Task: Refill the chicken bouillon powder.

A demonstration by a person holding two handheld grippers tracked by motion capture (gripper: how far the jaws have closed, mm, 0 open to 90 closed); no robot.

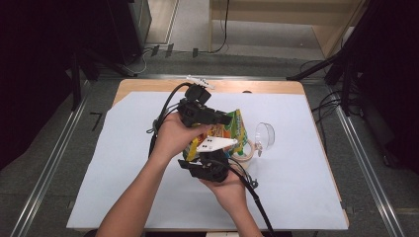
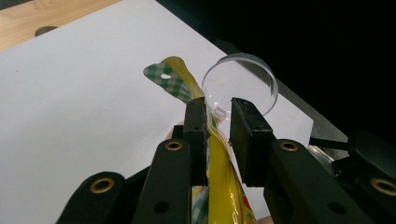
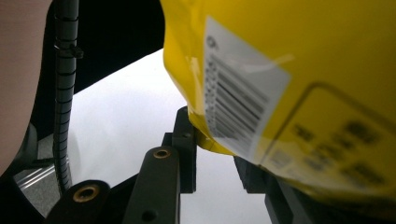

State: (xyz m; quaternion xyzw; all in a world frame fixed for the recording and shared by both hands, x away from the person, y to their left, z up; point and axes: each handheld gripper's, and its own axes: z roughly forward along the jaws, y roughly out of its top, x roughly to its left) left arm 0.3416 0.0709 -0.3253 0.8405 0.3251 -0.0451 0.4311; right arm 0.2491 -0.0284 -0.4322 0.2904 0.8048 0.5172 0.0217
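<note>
- The yellow snack bag point(image 1: 228, 132) is held up above the middle of the counter point(image 1: 123, 173), between the two hands, over the white sheet that covers most of the top.
- The left tongs point(image 2: 218, 122) are clenched on the upper edge of the bag; in the left gripper view the thin yellow strip passes between the two black pads and lies against the left pad, and its green checked corner point(image 2: 164, 77) stands free beyond them.
- The right tongs point(image 3: 215, 163) grasp the lower edge of the bag; in the right gripper view the bottom seam sits between the jaws, with a white barcode label point(image 3: 238, 93) just above.
- A clear plastic cup point(image 1: 265, 136) lies on its side just to the right of the bag, near but apart from it.
- A roll of tape point(image 1: 245, 150) lies flat under the right side of the bag.
- Open room: the left half of the sheet, the near strip and the far right corner are bare; the wooden edge point(image 1: 148, 85) shows only at the back.
</note>
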